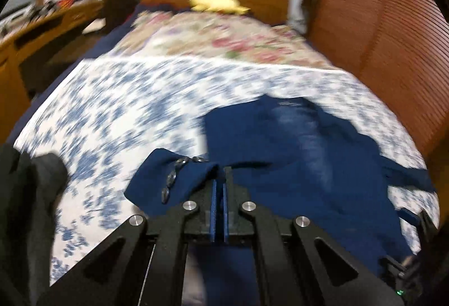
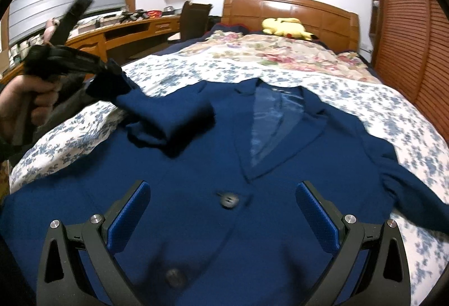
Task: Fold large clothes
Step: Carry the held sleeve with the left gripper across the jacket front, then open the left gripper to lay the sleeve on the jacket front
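A navy blue blazer (image 2: 202,171) lies face up on the bed, lapels open and lining showing. It also shows in the left wrist view (image 1: 280,154). My left gripper (image 1: 220,174) is shut on the blazer's sleeve cuff (image 1: 168,179), which has small buttons, and holds it lifted. From the right wrist view the left gripper (image 2: 112,75) is at upper left, raising that sleeve (image 2: 157,112) over the jacket's chest. My right gripper (image 2: 224,210) is open and empty, hovering over the front button (image 2: 228,200).
The bed has a blue-flowered sheet (image 2: 179,73) and a floral quilt (image 2: 280,50) farther back. A yellow plush toy (image 2: 284,26) lies at the wooden headboard (image 2: 294,5). A desk (image 2: 126,31) stands left, louvred wardrobe doors (image 2: 407,33) right.
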Motion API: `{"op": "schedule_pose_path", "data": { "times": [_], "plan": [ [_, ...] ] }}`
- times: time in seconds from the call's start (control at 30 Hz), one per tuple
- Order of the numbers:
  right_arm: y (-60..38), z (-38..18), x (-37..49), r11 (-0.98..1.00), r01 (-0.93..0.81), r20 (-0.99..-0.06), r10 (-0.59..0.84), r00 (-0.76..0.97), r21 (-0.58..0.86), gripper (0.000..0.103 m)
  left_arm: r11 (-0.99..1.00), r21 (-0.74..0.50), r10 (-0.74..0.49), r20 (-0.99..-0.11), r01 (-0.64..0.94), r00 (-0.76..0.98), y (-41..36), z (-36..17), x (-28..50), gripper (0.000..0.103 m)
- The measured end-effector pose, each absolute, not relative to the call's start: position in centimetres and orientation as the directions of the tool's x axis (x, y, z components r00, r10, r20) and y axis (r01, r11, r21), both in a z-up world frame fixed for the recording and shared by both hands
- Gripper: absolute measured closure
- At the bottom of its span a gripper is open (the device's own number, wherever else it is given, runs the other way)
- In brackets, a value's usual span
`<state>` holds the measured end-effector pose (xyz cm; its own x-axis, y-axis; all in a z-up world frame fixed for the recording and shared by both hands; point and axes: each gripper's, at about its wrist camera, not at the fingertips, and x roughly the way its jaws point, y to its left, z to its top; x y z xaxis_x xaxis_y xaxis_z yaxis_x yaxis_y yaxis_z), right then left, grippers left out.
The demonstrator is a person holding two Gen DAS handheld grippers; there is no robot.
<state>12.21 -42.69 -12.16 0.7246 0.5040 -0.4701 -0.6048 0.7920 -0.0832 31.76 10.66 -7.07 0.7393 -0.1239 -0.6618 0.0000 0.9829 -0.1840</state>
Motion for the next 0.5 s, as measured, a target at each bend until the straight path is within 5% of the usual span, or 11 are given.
{"op": "schedule_pose_path", "data": {
  "times": [0.23,0.5],
  "plan": [
    [-46.5,-9.8,9.7,0.837,-0.541,-0.418,0.464,0.781,-0.082,0.000,0.969,-0.151,-0.247,-0.612,0.195,0.751,1.3,-2.2,28.9,0.099],
    [-50.7,-9.3,8.3,0.886,-0.460,-0.407,0.400,0.821,-0.059,0.000,0.954,-0.056,-0.264,-0.628,0.296,0.732,-5.1,-2.6,25.9,0.098]
  ]
}}
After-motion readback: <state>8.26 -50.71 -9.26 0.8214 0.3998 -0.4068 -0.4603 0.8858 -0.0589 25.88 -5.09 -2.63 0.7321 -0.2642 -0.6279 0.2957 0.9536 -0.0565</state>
